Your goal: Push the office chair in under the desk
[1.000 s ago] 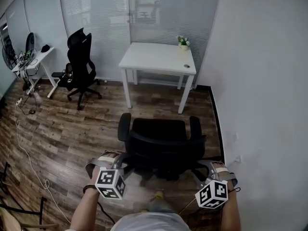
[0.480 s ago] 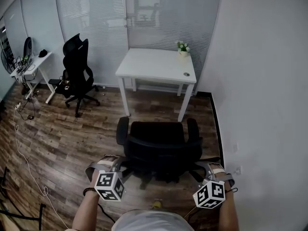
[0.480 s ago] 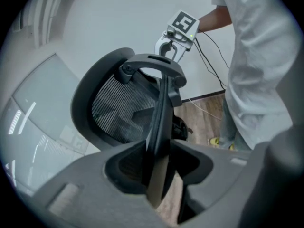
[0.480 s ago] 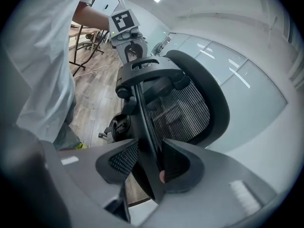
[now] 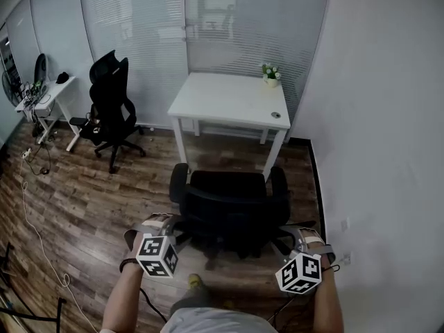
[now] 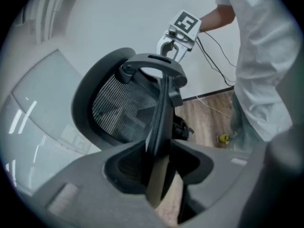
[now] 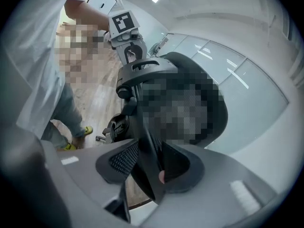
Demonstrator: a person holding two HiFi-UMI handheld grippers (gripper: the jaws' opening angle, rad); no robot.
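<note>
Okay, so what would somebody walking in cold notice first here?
The black office chair sits mid-room on the wooden floor, with its backrest edge clamped by the left gripper and the right gripper. Just beyond it stands the white desk, with a small plant at its far right corner.

Black office chair (image 5: pixel 232 214), white desk (image 5: pixel 225 103), floor (image 5: pixel 90 193) apparently brown planks

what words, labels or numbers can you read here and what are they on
None readable.
Left marker cube, right marker cube: only black-and-white square patterns, no letters.
Pale sheet on the glass wall: too blurred to read.
</note>
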